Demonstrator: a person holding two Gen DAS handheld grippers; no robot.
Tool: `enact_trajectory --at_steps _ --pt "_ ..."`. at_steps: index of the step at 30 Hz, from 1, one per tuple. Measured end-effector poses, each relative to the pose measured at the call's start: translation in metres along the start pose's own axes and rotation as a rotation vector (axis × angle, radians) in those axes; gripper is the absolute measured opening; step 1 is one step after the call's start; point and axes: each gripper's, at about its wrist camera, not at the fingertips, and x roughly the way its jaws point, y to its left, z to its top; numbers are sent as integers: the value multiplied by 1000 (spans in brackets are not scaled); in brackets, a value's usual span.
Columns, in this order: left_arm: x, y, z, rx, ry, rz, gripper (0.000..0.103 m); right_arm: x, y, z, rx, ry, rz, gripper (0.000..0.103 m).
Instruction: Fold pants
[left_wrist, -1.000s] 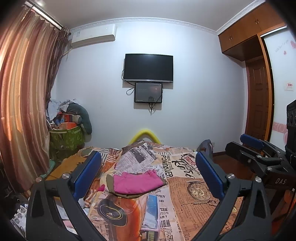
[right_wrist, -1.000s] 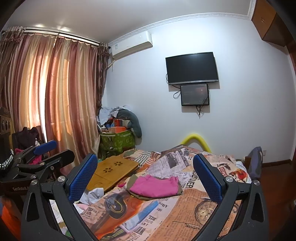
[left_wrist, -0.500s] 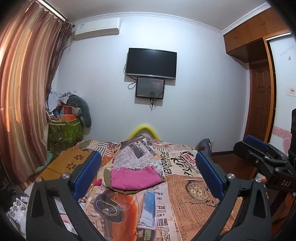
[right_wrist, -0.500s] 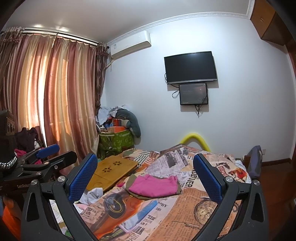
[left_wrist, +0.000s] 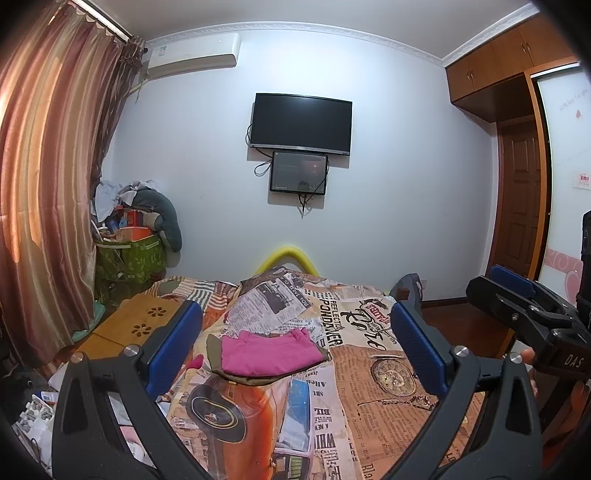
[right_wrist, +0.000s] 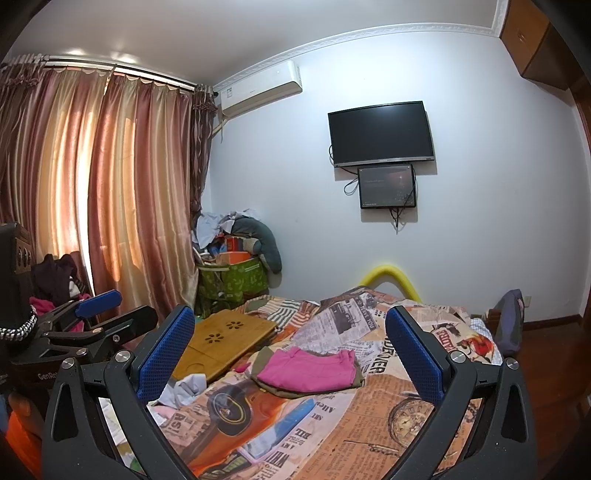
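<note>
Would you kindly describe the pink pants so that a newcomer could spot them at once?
Start at the bed with its newspaper-print cover, below the wall TV. Near its middle lies a small folded stack; the pink pants are the top layer, resting on an olive garment, the only bright pink fabric there.
</note>
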Motion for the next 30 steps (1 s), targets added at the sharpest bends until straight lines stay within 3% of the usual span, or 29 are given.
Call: enact_trajectory --at_steps 30 --pt "4 -6 -2 31 13 -17 103 3 0 -1 10 15 3 103"
